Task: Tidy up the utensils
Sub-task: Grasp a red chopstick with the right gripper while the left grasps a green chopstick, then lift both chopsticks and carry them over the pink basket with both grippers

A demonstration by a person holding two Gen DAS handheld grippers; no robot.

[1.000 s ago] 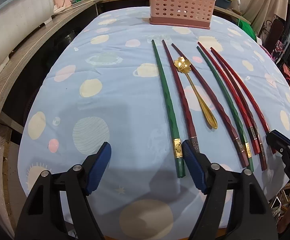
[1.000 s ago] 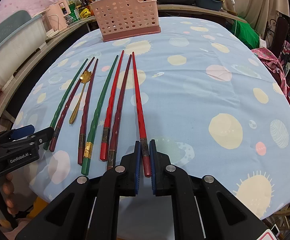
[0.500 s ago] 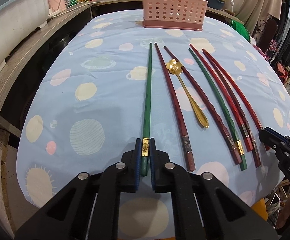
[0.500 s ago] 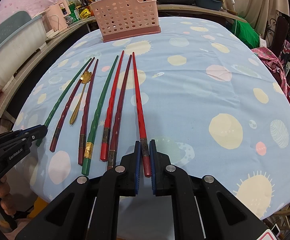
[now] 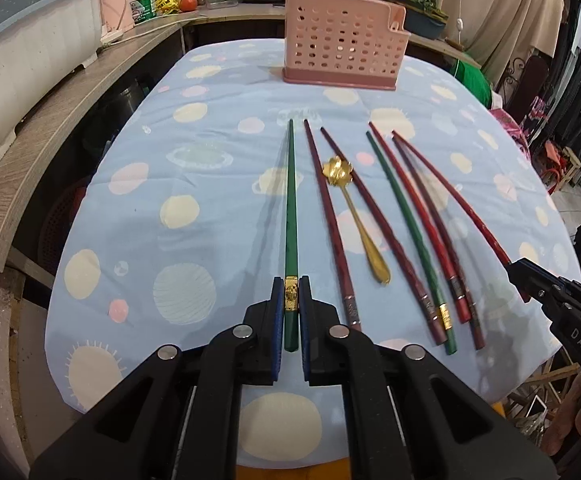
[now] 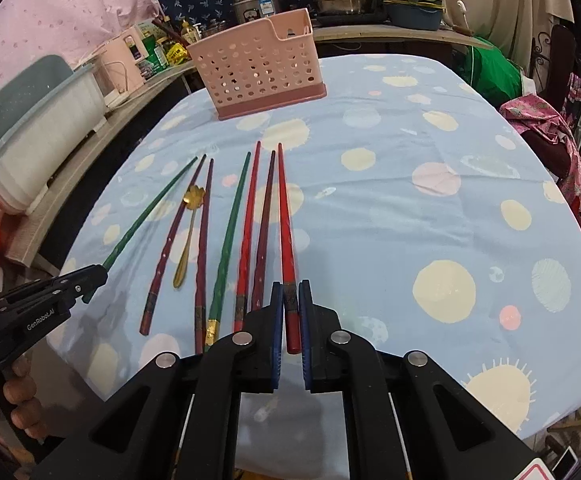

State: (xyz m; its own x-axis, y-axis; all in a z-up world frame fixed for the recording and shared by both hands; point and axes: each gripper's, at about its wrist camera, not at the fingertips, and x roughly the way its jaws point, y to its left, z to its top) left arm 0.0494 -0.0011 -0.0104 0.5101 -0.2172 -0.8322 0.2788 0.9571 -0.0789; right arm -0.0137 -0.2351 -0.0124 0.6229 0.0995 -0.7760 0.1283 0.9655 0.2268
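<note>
The left hand-held gripper (image 5: 290,312), wide open a second ago, has just closed on the gold-banded end of the green chopstick (image 5: 290,208) at lower centre, lifting it off the table (image 5: 138,208). The right hand-held gripper (image 6: 290,312) stays clamped on a red chopstick (image 6: 286,220), also raised. Both look ready to carry to the pink basket (image 5: 342,44) at the top; five chopsticks and the gold spoon (image 5: 354,216) remain.

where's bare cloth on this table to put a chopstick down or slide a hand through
Free: the tablecloth right of the red chopstick, and left of the green chopstick toward the wooden counter. Crowded: the row around the gold spoon. A bare strip fronts the pink basket.
</note>
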